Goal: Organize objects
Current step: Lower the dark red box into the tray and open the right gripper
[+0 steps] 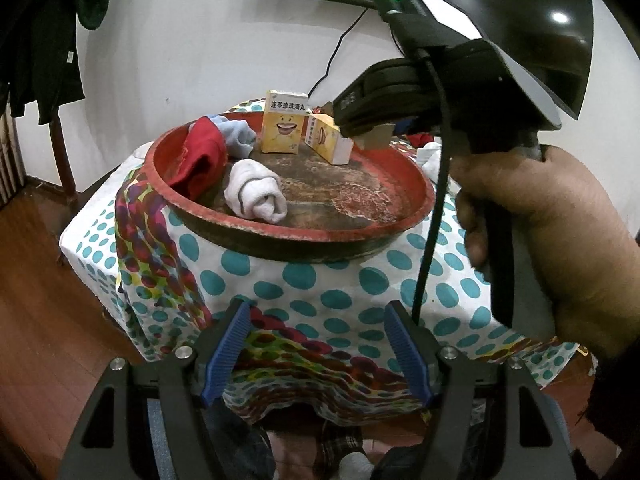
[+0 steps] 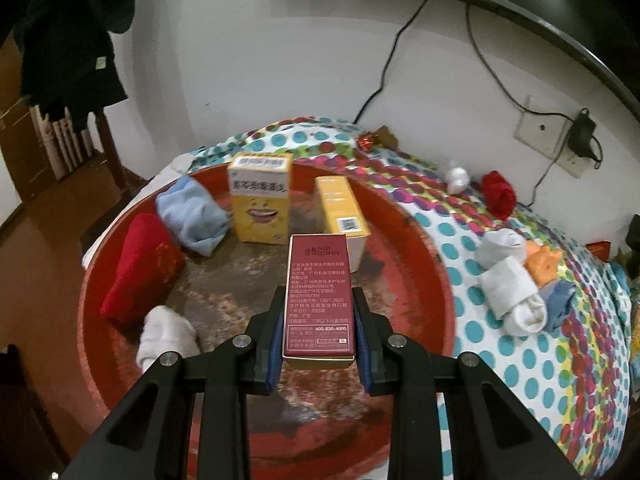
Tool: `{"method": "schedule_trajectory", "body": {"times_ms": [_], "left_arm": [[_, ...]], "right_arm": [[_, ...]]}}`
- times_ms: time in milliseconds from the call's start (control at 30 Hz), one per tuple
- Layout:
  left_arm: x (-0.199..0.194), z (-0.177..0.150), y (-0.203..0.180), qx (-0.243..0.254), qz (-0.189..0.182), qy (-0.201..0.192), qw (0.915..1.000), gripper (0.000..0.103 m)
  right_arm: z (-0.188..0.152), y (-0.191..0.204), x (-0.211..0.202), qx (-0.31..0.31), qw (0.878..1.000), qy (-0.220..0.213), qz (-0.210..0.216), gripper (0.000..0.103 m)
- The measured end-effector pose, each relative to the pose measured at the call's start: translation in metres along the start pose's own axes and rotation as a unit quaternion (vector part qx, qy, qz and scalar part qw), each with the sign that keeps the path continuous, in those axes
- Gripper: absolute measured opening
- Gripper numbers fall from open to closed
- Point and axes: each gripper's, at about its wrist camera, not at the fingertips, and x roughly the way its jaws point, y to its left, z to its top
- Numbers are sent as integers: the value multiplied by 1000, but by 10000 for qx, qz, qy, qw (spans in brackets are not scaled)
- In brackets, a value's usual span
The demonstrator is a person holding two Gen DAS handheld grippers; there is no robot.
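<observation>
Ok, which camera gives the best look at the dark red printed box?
The right wrist view: the dark red printed cardboard box sits centred, clamped in the right tool, its label facing the camera. In the left wrist view the right tool's body hides it.

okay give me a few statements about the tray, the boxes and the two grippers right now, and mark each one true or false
1. The right gripper is shut on a dark red box. True.
2. The left gripper holds a rolled sock. False: it is open and holds nothing, in front of the dotted tablecloth.
3. Two yellow boxes stand in the red tray. True.
4. The tray holds no socks. False: a red sock, a light blue one and a white one lie in it.
5. More rolled socks lie on the cloth outside the tray. True.
</observation>
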Motion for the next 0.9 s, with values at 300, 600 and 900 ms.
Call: {"method": "schedule_trajectory", "body": {"times_ms": [300,600,900], "left_arm": [[2,-2,2,-40,11,50,10000,71],[5,-2,4,-94,14,124,9999,71],[7,-2,4,-119,24,170,9998,71]], "right_arm": [[-7,16,9,-94,9997,128,189,27],[-16,30,18,-228,9986,250,401,27],[-19,34,24,-258,9977,360,515,27]]}}
